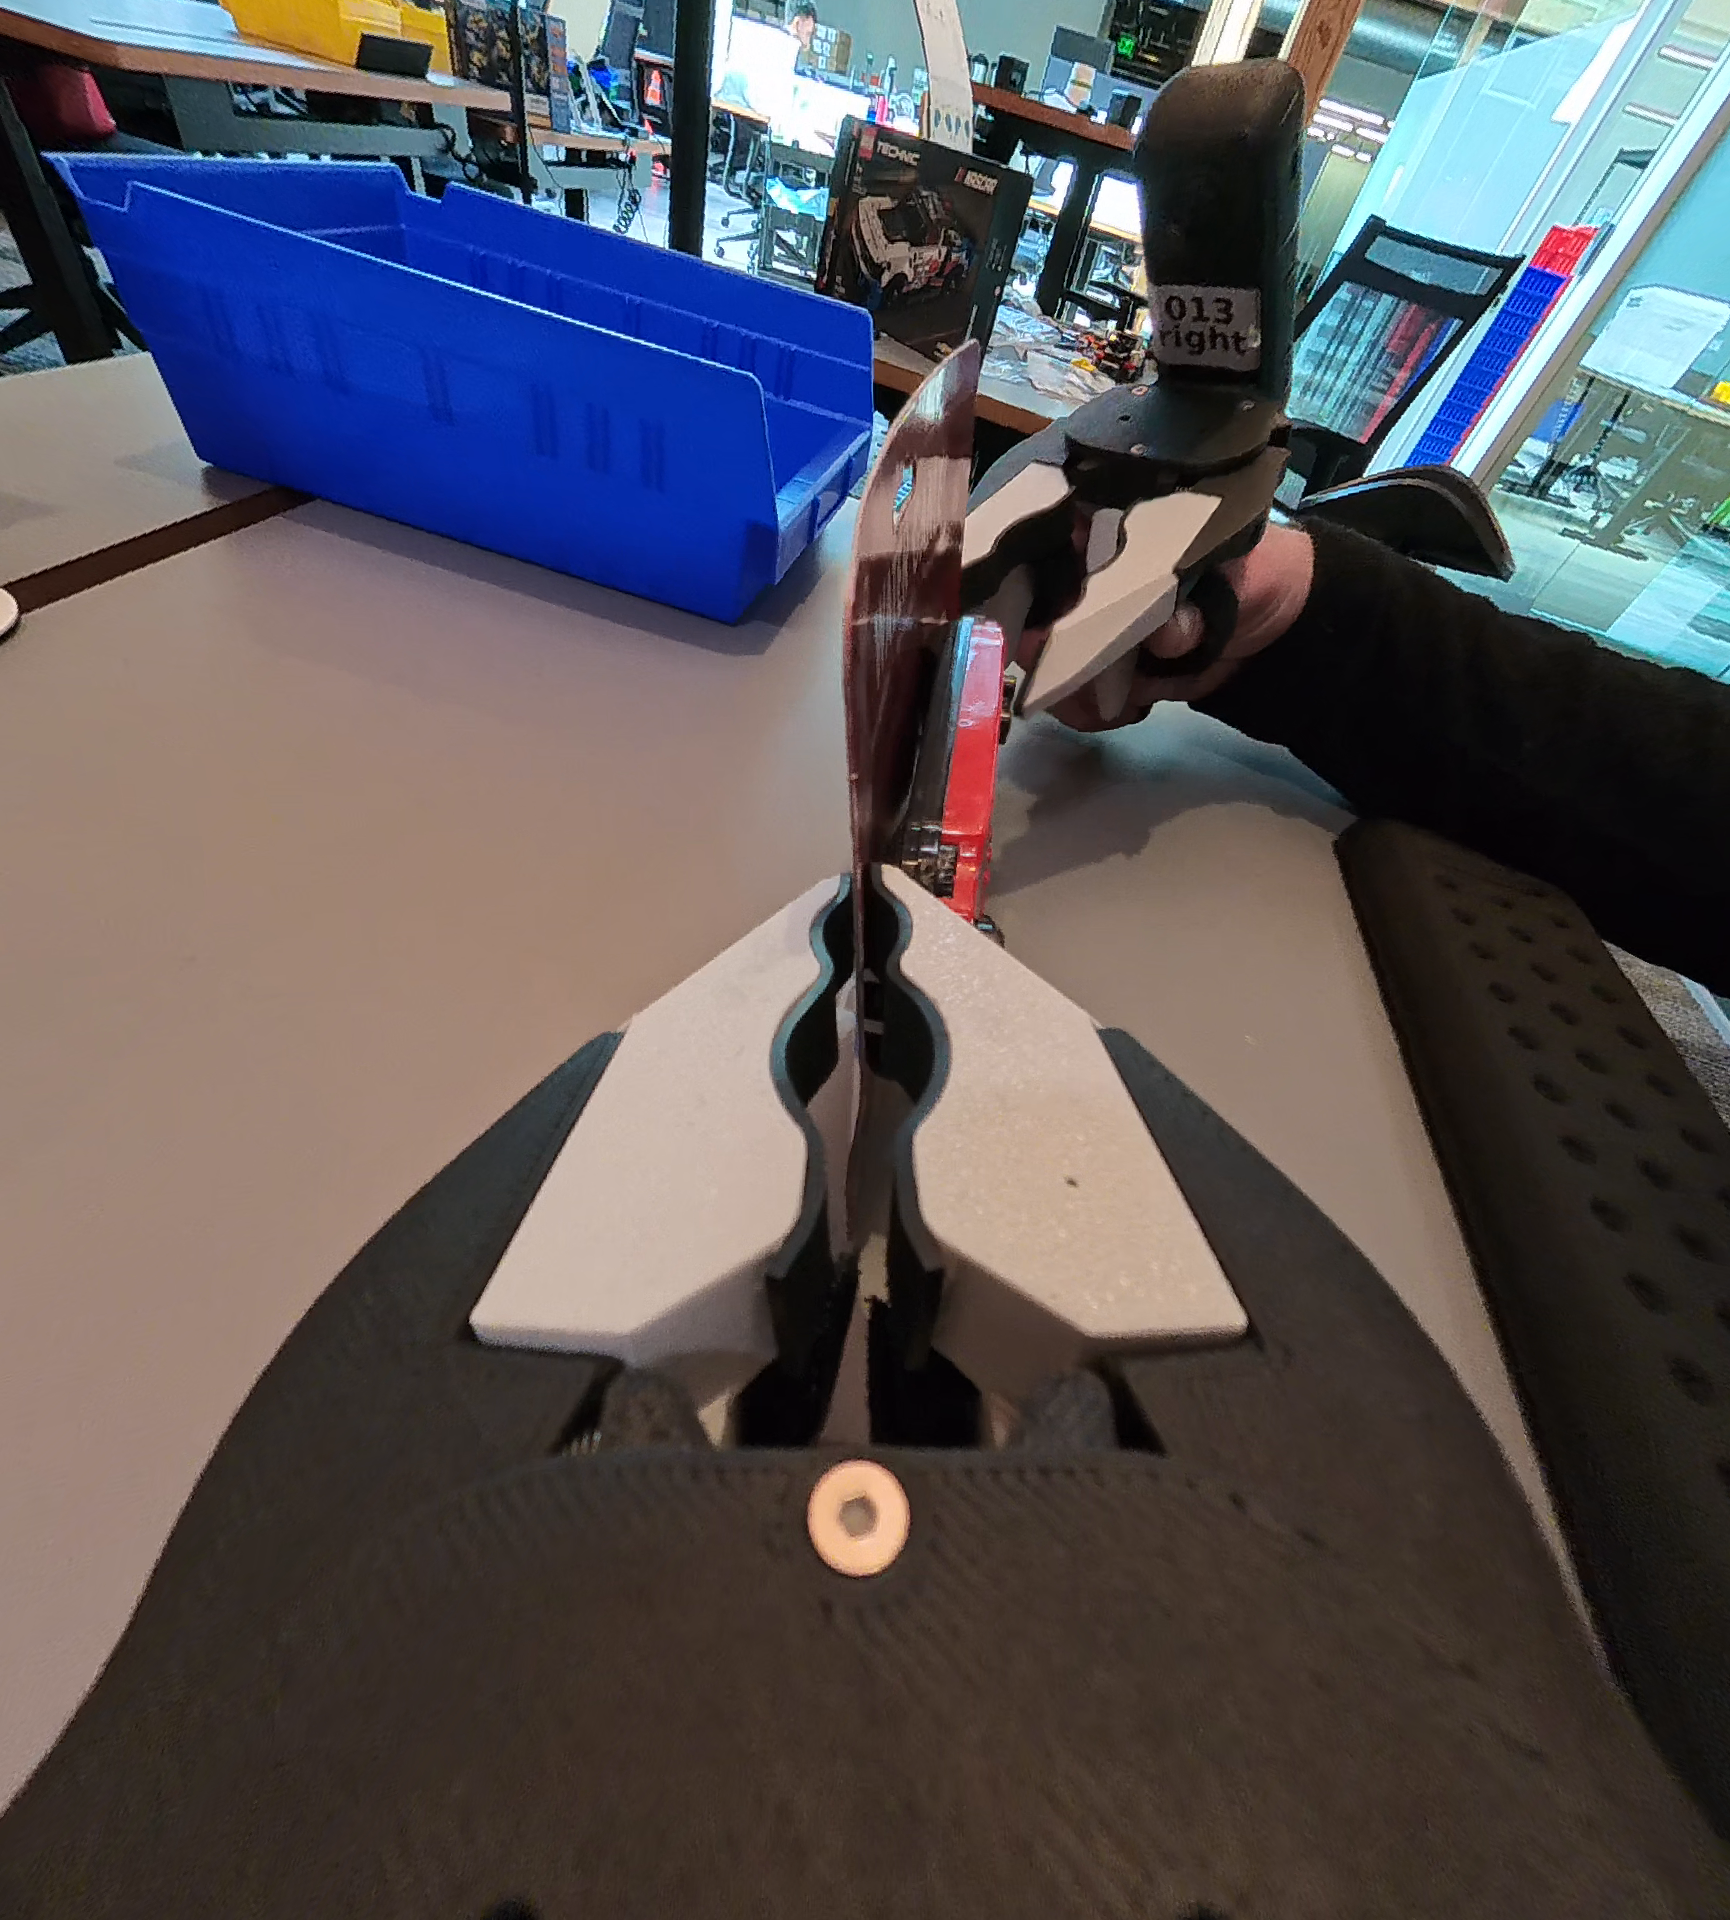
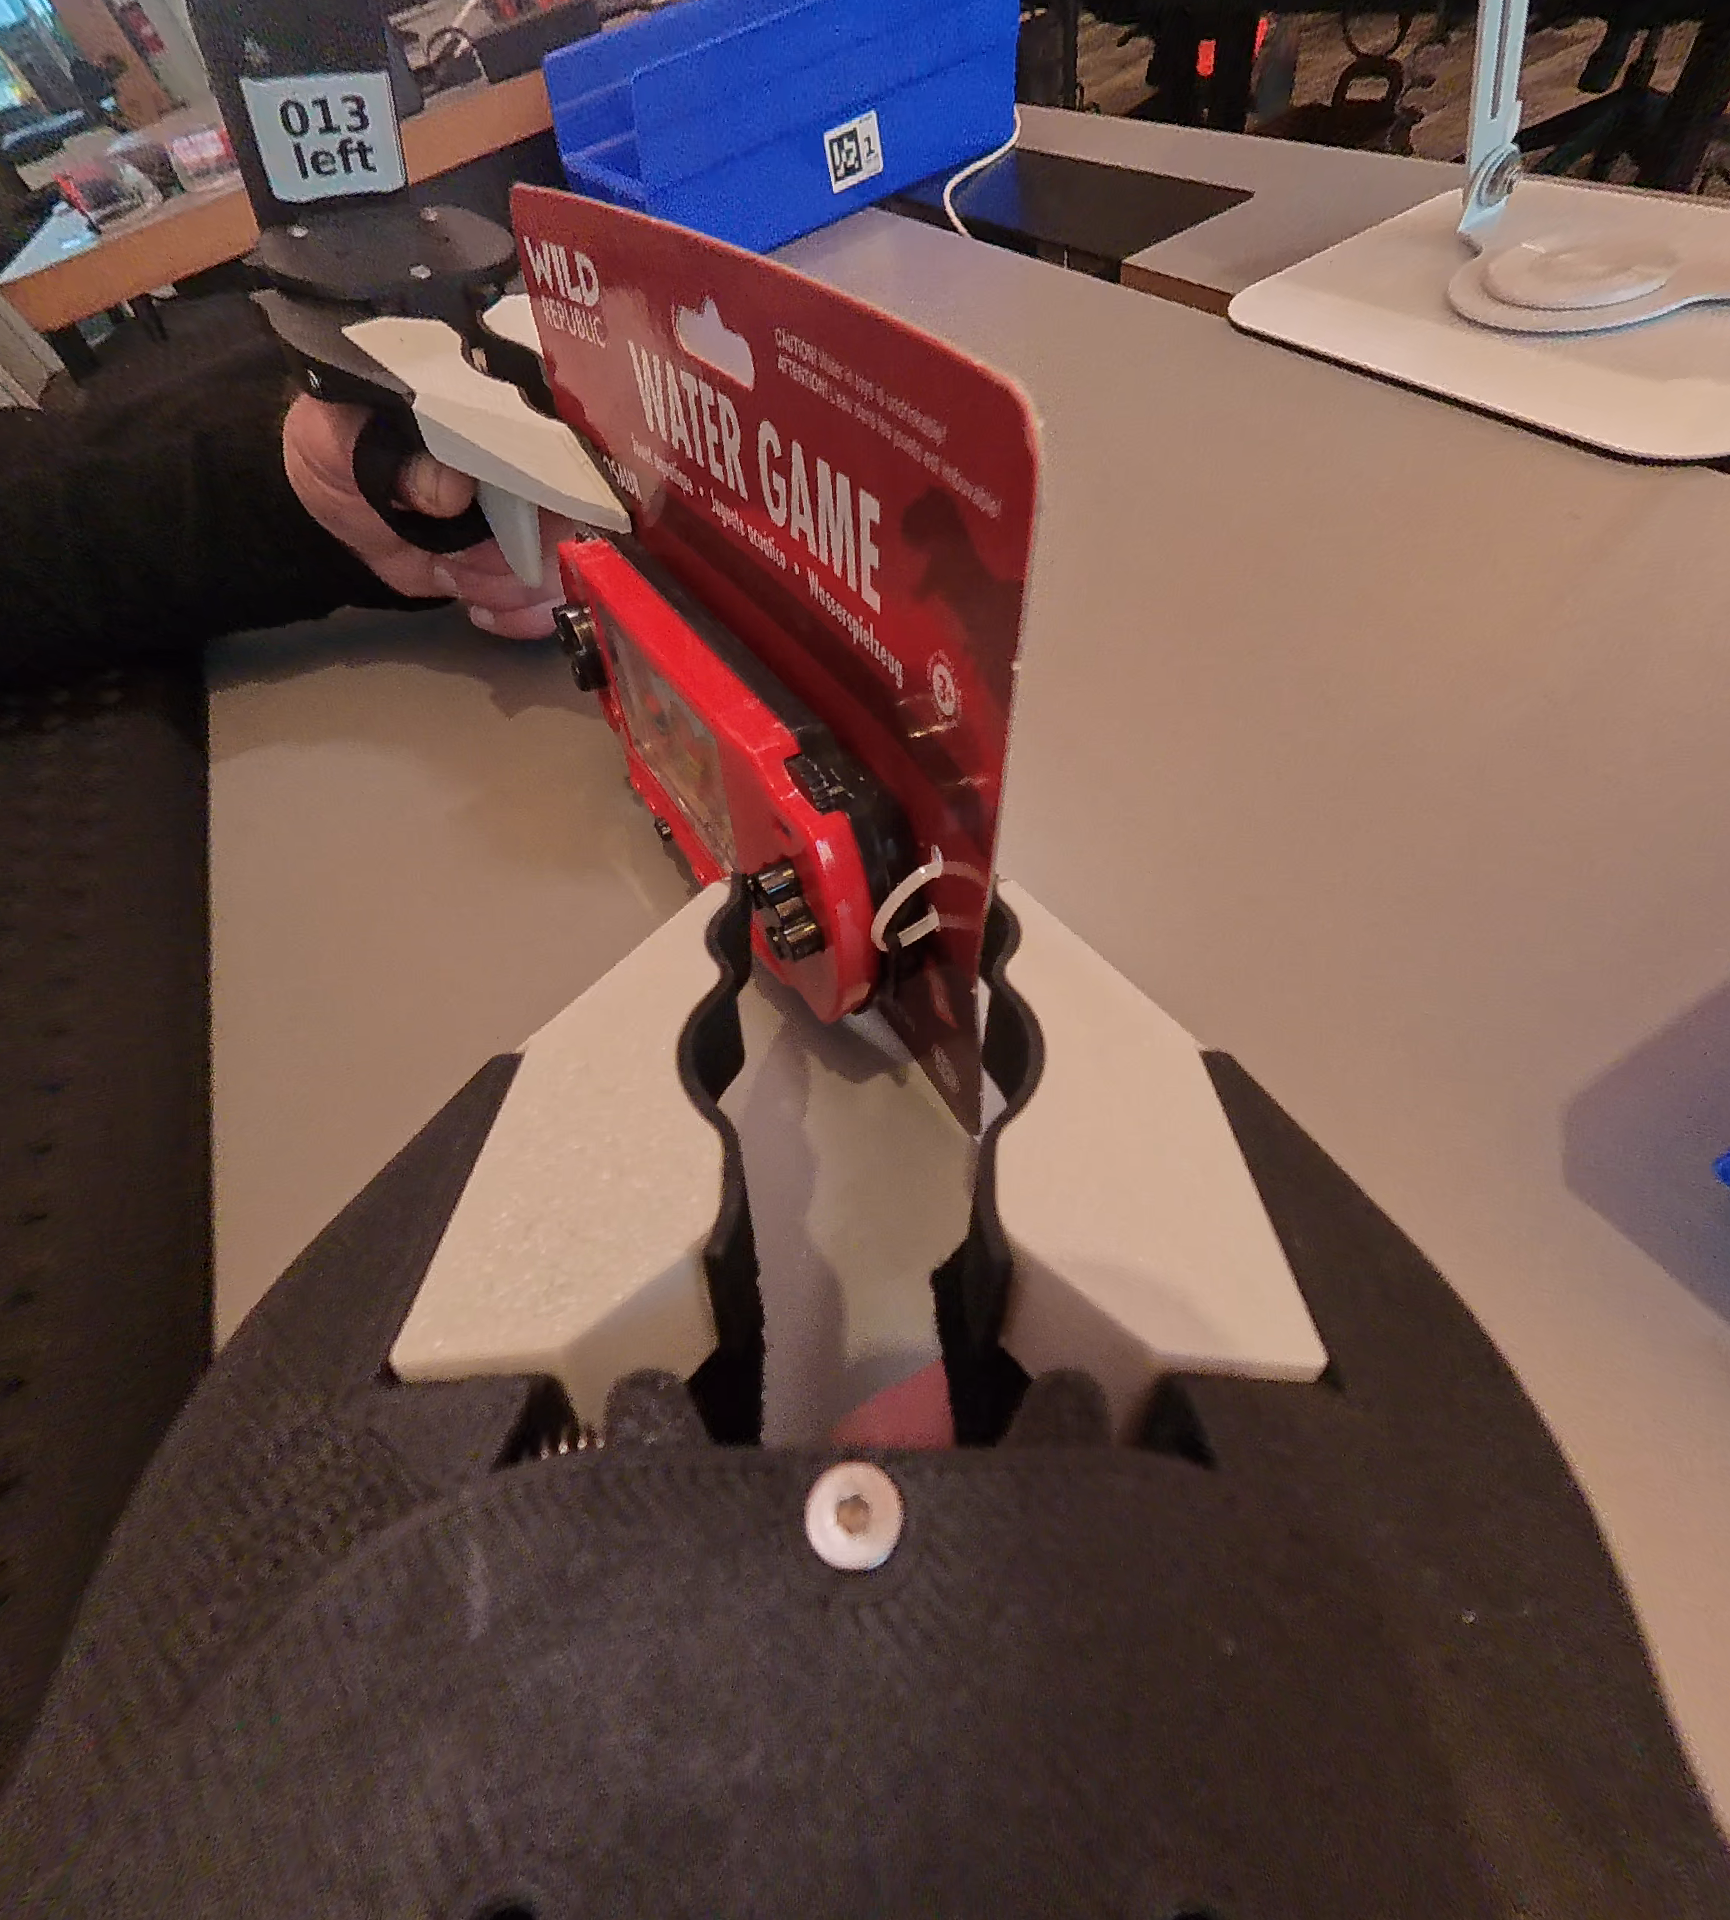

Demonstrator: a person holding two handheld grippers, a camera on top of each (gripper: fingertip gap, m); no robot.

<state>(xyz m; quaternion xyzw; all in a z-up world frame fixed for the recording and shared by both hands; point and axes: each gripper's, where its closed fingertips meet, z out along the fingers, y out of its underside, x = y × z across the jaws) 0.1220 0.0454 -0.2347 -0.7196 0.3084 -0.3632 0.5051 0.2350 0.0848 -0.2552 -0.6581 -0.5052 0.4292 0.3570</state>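
Fingers of the left gripper [image 1: 866, 914] pinched the red cardboard-backed handheld toy [image 2: 736, 727] upright on the grey table [image 2: 1360, 831], while the right gripper [image 2: 856, 914] stood spread around its opposite end.

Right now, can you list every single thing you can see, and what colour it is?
Toy: one, red handheld game tied to a red card, standing upright on the table between both tongs.
Bin: one, blue, on the table behind the toy.
Table: one, grey.
Stand: one, white, far corner of the table.
Chair: one, black, beside the table.
Left tongs: white fingers, shut on the card's edge.
Right tongs: white fingers, open around the toy's near end.
Hands: two, black sleeves.
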